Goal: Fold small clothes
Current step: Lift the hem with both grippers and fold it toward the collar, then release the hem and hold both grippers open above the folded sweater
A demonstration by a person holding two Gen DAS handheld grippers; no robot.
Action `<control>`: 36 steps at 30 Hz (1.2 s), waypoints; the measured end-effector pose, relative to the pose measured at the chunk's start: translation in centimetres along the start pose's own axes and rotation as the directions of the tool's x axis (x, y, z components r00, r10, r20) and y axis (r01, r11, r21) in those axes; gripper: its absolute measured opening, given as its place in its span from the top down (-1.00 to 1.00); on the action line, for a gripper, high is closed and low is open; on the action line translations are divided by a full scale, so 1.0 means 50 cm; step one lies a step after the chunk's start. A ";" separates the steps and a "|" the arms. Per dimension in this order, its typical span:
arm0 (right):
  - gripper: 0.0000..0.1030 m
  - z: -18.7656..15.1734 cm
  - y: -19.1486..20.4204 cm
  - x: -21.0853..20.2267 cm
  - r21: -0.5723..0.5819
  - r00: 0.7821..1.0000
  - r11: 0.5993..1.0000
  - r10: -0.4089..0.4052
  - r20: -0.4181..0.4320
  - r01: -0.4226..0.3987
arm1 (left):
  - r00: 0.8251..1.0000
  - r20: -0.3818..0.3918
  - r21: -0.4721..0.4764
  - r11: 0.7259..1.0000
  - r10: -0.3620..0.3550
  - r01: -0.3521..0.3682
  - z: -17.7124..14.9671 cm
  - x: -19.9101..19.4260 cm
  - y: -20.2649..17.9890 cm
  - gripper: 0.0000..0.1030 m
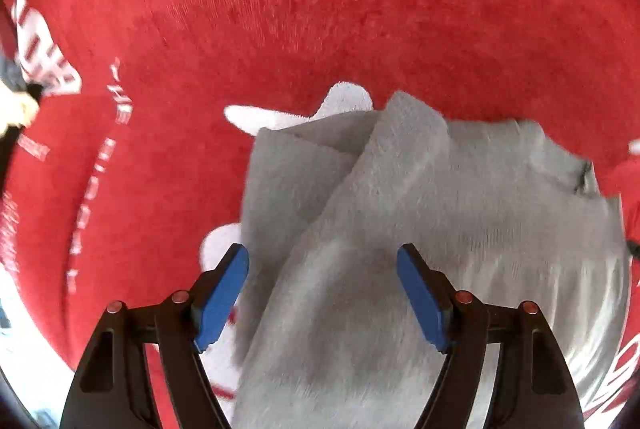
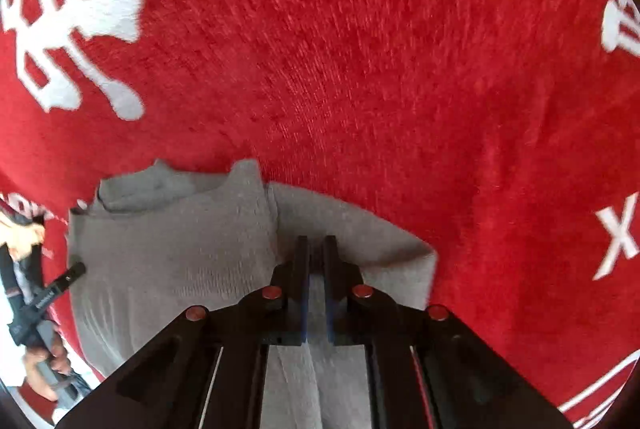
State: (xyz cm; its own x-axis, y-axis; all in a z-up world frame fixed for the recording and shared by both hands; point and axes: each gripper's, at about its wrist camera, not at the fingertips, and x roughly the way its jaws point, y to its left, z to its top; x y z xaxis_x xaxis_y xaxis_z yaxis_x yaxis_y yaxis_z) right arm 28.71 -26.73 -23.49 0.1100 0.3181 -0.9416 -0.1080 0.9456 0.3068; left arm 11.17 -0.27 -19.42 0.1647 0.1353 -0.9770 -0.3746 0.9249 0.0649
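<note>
Lying folded on red cloth (image 2: 400,69), grey garment (image 1: 400,229) (small), left claw (image 1: 323,293) spread, right claw (image 2: 316,285) pinching it.

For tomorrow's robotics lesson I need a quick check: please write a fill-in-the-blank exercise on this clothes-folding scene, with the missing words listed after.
1. The small garment being folded is ____ in colour.
2. It lies on a ____ cloth with white print.
3. The left gripper has its blue-padded fingers spread ____ above the garment.
4. The right gripper has its fingers nearly ____ over the garment.

Missing words: grey; red; open; shut
</note>
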 end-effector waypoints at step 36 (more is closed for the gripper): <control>-0.02 -0.190 0.153 -0.073 -0.188 0.994 0.980 0.045 -0.102 -0.064 | 0.991 -0.036 0.152 0.981 0.128 -0.121 -0.087 -0.149 -0.168 -0.51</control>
State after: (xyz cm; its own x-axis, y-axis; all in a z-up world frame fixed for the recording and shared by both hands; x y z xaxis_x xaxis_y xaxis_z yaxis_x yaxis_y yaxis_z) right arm 18.12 -21.28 -19.03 0.0034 0.3521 -0.9360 -0.2986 0.8936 0.3351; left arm 9.13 -10.60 -13.55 0.0822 0.2393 -0.9675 -0.2482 0.9451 0.2127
